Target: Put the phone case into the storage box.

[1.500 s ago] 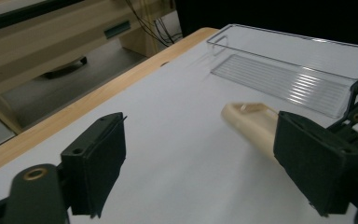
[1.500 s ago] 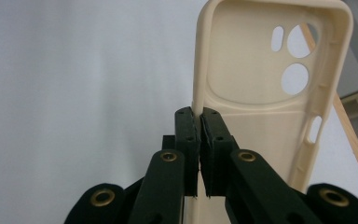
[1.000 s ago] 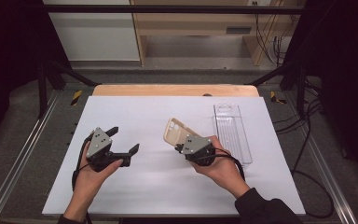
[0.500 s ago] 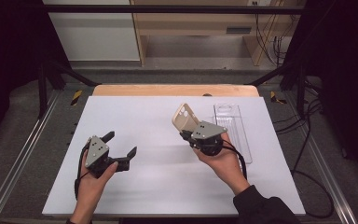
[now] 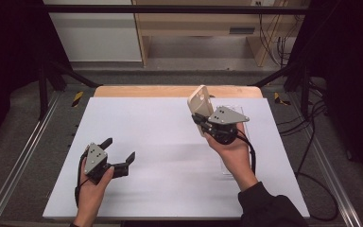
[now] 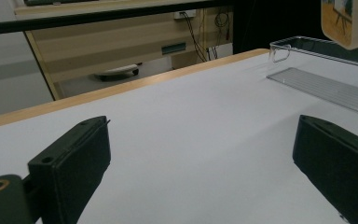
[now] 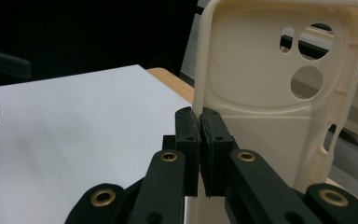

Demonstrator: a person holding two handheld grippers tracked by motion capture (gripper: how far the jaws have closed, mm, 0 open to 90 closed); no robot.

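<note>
right tongs (image 5: 203,119) pinch phone case (image 5: 199,109) edge | left tongs (image 5: 119,153) agape, probably resting

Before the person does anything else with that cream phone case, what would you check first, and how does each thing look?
1. Right gripper has the phone case pinched at its edge: ok.
2. Case is clear of the table, held up in the air: ok.
3. Clear plastic tray lies flat on the table with nothing seen in it: ok.
4. Left gripper is open, with nothing between its jaws: ok.
5. How firm the grip on that thin edge is: cannot tell.
</note>
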